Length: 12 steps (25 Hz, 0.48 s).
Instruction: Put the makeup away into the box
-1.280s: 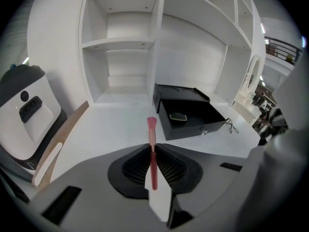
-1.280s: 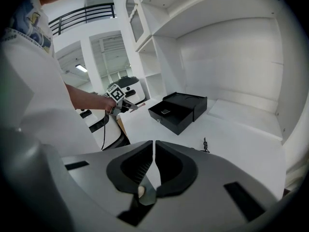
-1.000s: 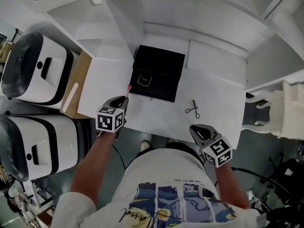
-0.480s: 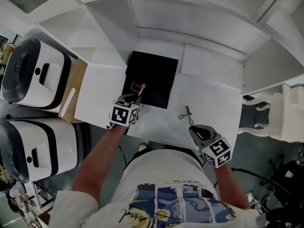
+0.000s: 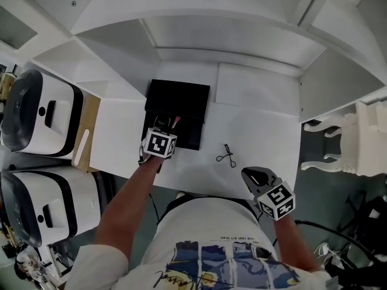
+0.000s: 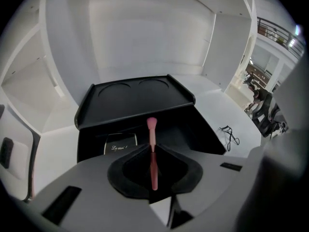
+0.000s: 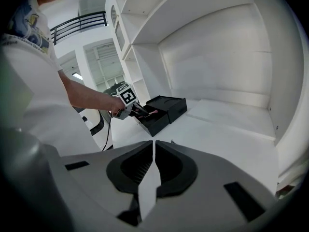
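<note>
A black box stands on the white desk with its front drawer pulled open; a dark compact with script lettering lies inside. My left gripper hangs over the drawer, tilted downward, shut on a slim pink makeup brush whose head points at the box. A black eyelash curler lies on the desk to the right of the box. My right gripper hovers at the desk's near edge, shut with nothing in it. In the right gripper view the box and left gripper show far off.
Two white-and-black appliances stand left of the desk beside a wooden board. A white chair sits at the right. Shelf walls enclose the desk's back and sides. A flat white panel lies right of the box.
My left gripper carried the pink brush from the desk's front left edge forward and down, over the box's open drawer. The right gripper shifted slightly along the near edge.
</note>
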Tool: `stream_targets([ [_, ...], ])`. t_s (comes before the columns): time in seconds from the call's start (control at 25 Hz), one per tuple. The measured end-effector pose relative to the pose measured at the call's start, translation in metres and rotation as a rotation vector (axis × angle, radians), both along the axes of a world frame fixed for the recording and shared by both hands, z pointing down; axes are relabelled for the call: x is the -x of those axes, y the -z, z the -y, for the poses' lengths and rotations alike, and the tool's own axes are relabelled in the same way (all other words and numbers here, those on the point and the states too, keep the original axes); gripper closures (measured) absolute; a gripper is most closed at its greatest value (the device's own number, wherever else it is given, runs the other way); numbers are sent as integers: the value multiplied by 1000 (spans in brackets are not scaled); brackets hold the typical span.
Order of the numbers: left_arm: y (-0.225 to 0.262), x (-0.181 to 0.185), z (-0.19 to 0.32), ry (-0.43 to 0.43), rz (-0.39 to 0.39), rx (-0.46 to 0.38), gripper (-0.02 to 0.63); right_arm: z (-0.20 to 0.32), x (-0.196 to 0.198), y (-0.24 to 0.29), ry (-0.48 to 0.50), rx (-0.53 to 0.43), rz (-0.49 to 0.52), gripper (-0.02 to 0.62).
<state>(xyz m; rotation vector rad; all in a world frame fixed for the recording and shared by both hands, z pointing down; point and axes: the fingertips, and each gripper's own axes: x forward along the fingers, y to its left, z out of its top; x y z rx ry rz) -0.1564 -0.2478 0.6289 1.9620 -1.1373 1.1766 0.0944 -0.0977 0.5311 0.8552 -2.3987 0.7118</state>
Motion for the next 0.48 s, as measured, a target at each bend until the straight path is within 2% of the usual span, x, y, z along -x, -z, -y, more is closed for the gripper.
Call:
stream_targets([
  [0.48, -24, -1, 8, -41, 165, 127, 552, 3, -27, -8, -52, 21, 14, 560],
])
